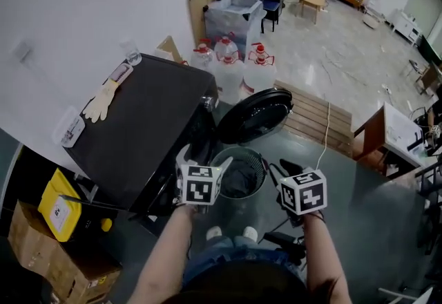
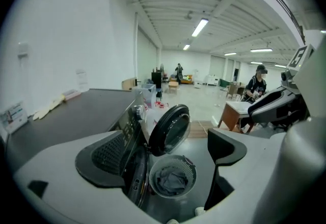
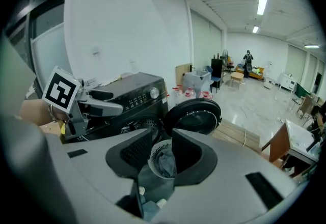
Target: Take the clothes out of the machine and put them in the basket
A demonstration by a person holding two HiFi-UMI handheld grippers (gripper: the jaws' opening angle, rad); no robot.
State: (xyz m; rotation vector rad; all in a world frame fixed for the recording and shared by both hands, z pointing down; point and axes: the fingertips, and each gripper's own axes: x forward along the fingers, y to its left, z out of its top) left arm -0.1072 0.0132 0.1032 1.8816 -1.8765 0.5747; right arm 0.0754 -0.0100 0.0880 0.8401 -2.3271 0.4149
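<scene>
The black washing machine (image 1: 138,137) stands at the left with its round door (image 1: 254,116) swung open. In front of it on the floor is a round slatted basket (image 1: 259,161) holding dark grey clothes (image 1: 238,178). My left gripper (image 1: 190,157) hovers above the basket's left rim, my right gripper (image 1: 282,173) above its right rim. In the left gripper view the left gripper (image 2: 168,154) has its jaws wide apart and empty, with the basket (image 2: 189,169) below. The right gripper (image 3: 163,157) shows a narrow gap with nothing in it, over the clothes (image 3: 164,163). The drum's inside is hidden.
Water jugs with red caps (image 1: 235,64) and a clear bin (image 1: 235,16) stand behind the machine. A wooden pallet (image 1: 318,119) lies beyond the door. A rubber glove (image 1: 100,102) lies on the machine's top. A yellow container (image 1: 59,206) and cardboard box (image 1: 41,258) sit left; a desk (image 1: 390,133) stands right.
</scene>
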